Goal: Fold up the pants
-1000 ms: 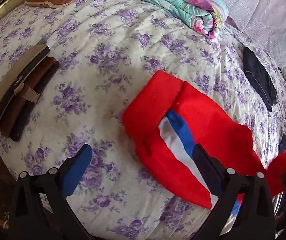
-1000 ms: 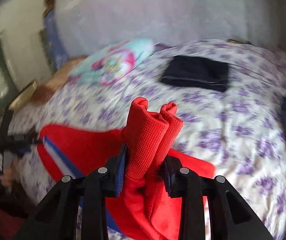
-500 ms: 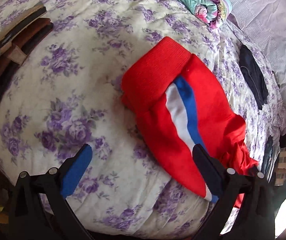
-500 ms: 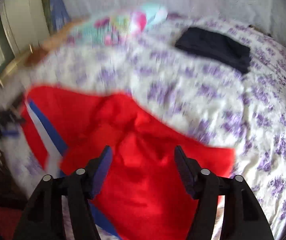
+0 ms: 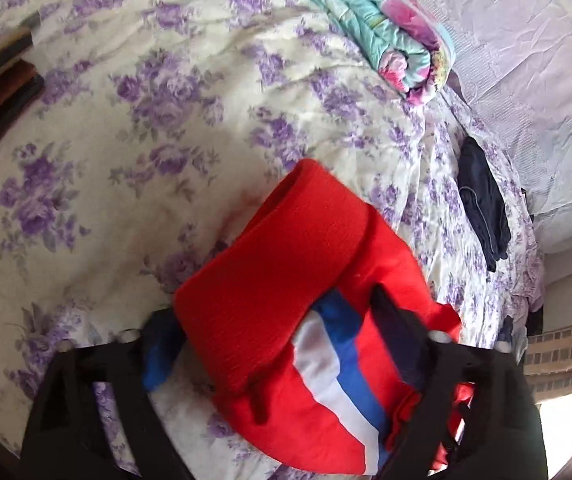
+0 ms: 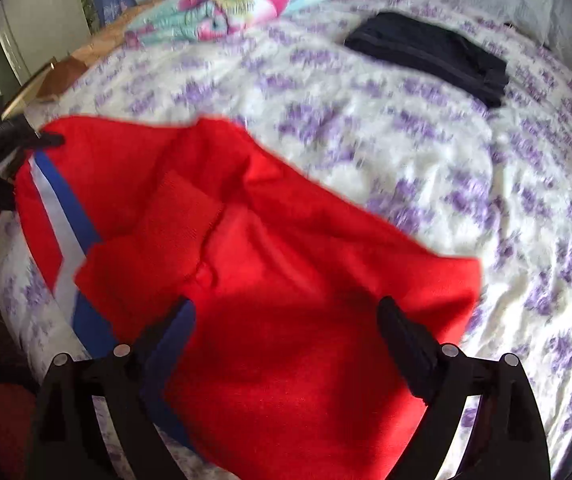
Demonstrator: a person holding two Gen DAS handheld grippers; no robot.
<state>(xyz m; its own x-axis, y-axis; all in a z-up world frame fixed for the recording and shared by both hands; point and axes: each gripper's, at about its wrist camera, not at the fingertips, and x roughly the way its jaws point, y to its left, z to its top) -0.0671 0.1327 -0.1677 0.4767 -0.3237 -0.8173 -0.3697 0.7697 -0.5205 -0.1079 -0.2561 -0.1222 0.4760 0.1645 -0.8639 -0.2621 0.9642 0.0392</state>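
— Both claws gaping: left claw (image 5: 278, 344) straddles the red pants (image 5: 270, 300) waistband, right claw (image 6: 286, 332) hovers above the folded legs, neither holding cloth.
— Where do the pants lie?
— On the floral bed (image 5: 126, 160), from six toward twelve o'clock. First fold looks done; next I'd pinch the waistband and carry it across.

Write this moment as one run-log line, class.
red pants: folded over, on bed | left gripper: open | right gripper: open, above pants

Purple-flowered bedspread (image 5: 174, 128), rolled floral quilt (image 5: 397, 36) near the headboard end, dark folded garment (image 6: 429, 52) lying apart
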